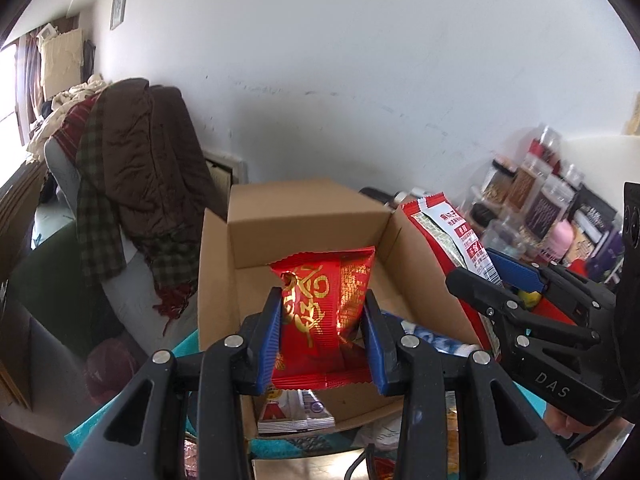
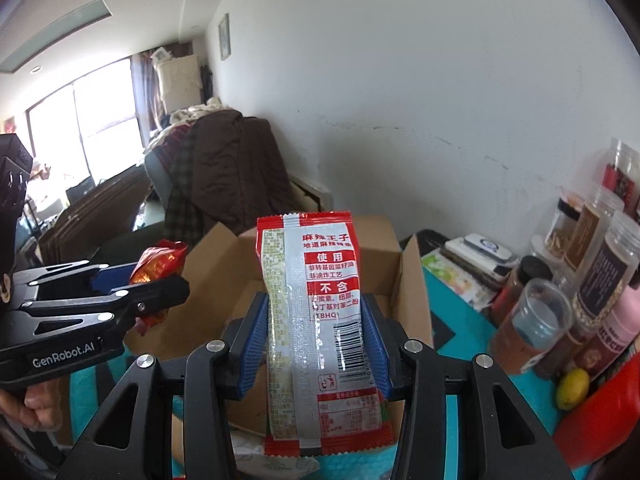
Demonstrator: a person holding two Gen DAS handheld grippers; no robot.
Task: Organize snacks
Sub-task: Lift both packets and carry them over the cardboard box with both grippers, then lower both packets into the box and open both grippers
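Note:
My left gripper point(image 1: 322, 304) is shut on a red snack packet with gold writing point(image 1: 324, 312) and holds it over the open cardboard box point(image 1: 304, 216). My right gripper point(image 2: 316, 316) is shut on a long red and white snack packet point(image 2: 316, 320), held upright above the same box point(image 2: 376, 232). In the left wrist view the right gripper point(image 1: 480, 276) and its packet point(image 1: 452, 232) are at the box's right side. In the right wrist view the left gripper point(image 2: 152, 276) and the red packet point(image 2: 160, 260) are at the box's left side.
Small snack packets point(image 1: 296, 408) lie at the box's near end. Several jars and bottles point(image 2: 592, 272) stand at the right on a teal cloth point(image 2: 460, 344), with a lemon point(image 2: 572, 388) and a red container point(image 2: 600, 412). A chair draped with coats point(image 1: 140, 184) stands at the left by the wall.

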